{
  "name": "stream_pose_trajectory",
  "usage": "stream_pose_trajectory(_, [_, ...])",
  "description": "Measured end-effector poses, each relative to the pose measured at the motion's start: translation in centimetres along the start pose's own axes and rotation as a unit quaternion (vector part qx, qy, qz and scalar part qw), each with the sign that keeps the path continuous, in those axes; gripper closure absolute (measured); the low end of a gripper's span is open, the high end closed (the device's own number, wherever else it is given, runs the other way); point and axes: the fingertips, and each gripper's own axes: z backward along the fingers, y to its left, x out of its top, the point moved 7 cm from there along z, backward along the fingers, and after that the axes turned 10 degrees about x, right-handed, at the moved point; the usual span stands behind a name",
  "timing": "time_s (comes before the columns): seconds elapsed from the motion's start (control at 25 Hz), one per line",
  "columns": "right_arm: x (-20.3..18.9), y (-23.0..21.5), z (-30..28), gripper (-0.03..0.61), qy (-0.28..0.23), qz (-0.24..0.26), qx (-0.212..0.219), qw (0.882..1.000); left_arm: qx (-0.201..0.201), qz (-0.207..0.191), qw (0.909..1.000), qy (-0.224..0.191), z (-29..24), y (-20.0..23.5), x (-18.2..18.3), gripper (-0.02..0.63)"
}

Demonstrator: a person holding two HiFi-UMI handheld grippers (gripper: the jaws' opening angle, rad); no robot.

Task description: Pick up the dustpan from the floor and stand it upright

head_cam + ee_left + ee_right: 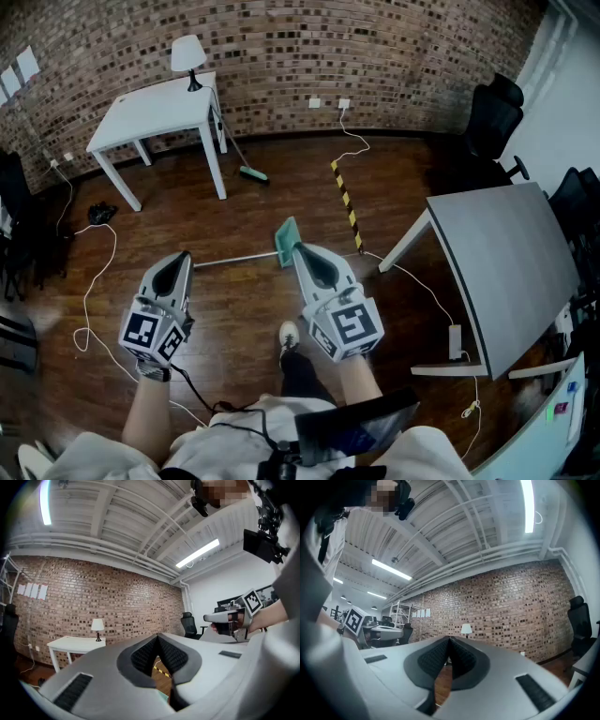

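Our left claw (158, 639) was shut tight, its two ribbed pads pressed together with nothing between them. Our right claw (449, 641) was shut the same way and also empty. We held both out level in front of us, above the wooden floor (234, 314), the left claw (175, 261) well apart from the right claw (302, 251).

The dustpan (286, 240) lay flat on the floor in front of the white table (155, 111), on our side of it. Its teal pan was to the right and its thin metal handle ran left along the boards. In the head view the right claw's tip showed just beside the pan, while the left claw's tip showed near the handle's end.

A lamp (188, 56) stood on the far edge of the white table. A broom (251, 173) leaned at the table's right side, its teal head on the floor. Further right of the table a strip of yellow and black tape (346, 202) ran across the boards. Further right again stood a grey table (511, 267) and a black office chair (492, 117). Behind the white table rose a brick wall (375, 47).
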Motion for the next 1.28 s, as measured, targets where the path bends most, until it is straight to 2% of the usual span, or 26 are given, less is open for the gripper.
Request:
stream_pose_trajectory(0.32, [-1.0,-12.7,-8.3,0.594,0.009,0.006,0.014,1.0,0.007,-0.017,0.9998,0.003,-14.8,2.1,-0.6,0.618])
stream_pose_trajectory(0.56, [-0.8,-19.1,-13.8,0.594,0.005,0.013,0.03,0.999,0.016,-0.029,0.9995,-0.004,-22.8,3.3,0.4,0.618])
stream_pose_trajectory(0.88, [-0.7,-21.8,-18.7,0.594,0.01,0.016,0.03,0.999,0.022,-0.022,0.9994,0.014,-26.3,6.3,-0.6,0.618])
stream_pose_trajectory(1.28, [-1.2,-21.2,-20.9,0.594,0.027,0.016,0.014,0.999,0.011,-0.01,0.9998,0.015,-27.4,9.1,-1.2,0.618])
